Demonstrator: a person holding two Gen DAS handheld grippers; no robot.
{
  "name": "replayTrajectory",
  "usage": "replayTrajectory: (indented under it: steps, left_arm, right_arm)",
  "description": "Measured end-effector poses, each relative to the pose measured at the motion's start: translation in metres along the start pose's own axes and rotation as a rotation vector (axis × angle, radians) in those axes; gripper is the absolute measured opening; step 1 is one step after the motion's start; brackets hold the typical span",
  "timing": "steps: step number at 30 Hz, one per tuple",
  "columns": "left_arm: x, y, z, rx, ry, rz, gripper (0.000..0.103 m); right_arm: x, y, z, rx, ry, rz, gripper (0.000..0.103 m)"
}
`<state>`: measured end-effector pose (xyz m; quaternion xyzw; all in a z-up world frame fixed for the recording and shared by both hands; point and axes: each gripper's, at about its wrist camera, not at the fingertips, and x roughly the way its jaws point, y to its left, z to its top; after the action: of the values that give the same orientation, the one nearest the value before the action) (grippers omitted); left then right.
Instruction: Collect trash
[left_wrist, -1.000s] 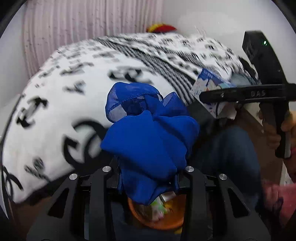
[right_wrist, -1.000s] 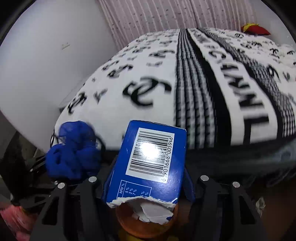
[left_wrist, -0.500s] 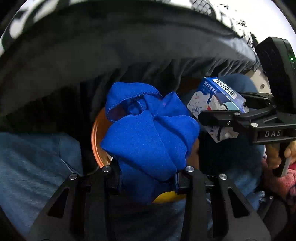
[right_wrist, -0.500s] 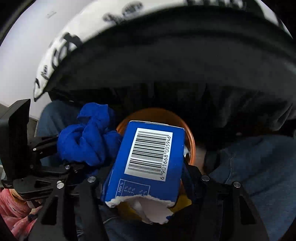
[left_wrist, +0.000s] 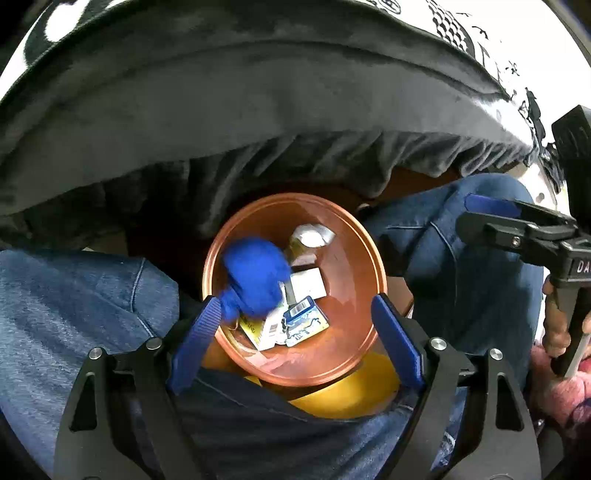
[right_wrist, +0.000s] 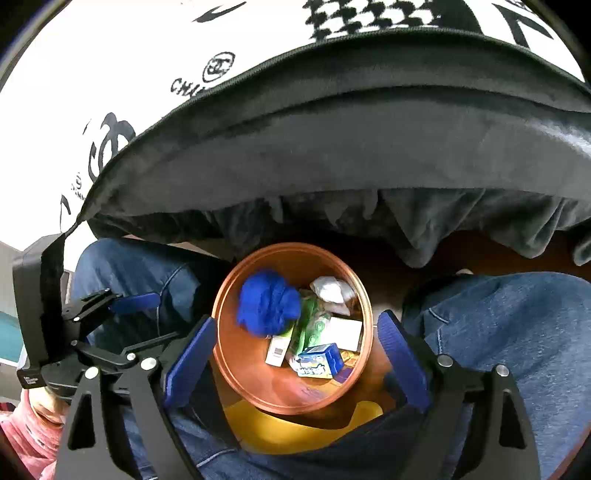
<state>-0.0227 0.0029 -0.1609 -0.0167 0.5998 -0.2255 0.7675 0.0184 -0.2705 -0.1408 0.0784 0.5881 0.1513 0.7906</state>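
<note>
An orange bin (left_wrist: 354, 266) (right_wrist: 240, 354) stands on the floor between a person's knees. A crumpled blue cloth (left_wrist: 255, 277) (right_wrist: 267, 306) lies inside it at the left. A torn blue carton (left_wrist: 304, 325) (right_wrist: 319, 360) lies inside near the front, among white boxes and wrappers. My left gripper (left_wrist: 295, 343) is open and empty above the bin's front rim. My right gripper (right_wrist: 291, 362) is open and empty above the bin too. The right gripper also shows at the right of the left wrist view (left_wrist: 524, 229), and the left gripper at the left of the right wrist view (right_wrist: 110, 325).
A bed with a black-and-white logo blanket (right_wrist: 155, 92) and dark grey skirt (left_wrist: 258, 110) overhangs the far side. The person's jeans-clad legs (left_wrist: 74, 302) (right_wrist: 517, 332) flank the bin. A yellow object (left_wrist: 351, 395) lies under its near edge.
Both grippers opened. The blue cloth dropped from the left gripper and the blue carton from the right one, and both now lie in the orange bin.
</note>
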Motion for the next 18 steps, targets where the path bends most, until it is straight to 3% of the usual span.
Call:
replayTrajectory:
  steps: [12,18]
  left_arm:
    - [-0.009,-0.003,0.004,0.004,-0.019,0.049,0.082]
    - [-0.049,-0.013,0.024,0.034,-0.161,0.150,0.085]
  right_arm:
    - [-0.007,0.000,0.000,0.000,-0.019,0.009,0.087]
    - [-0.043,0.010,0.015,-0.035,-0.169,-0.044,0.087]
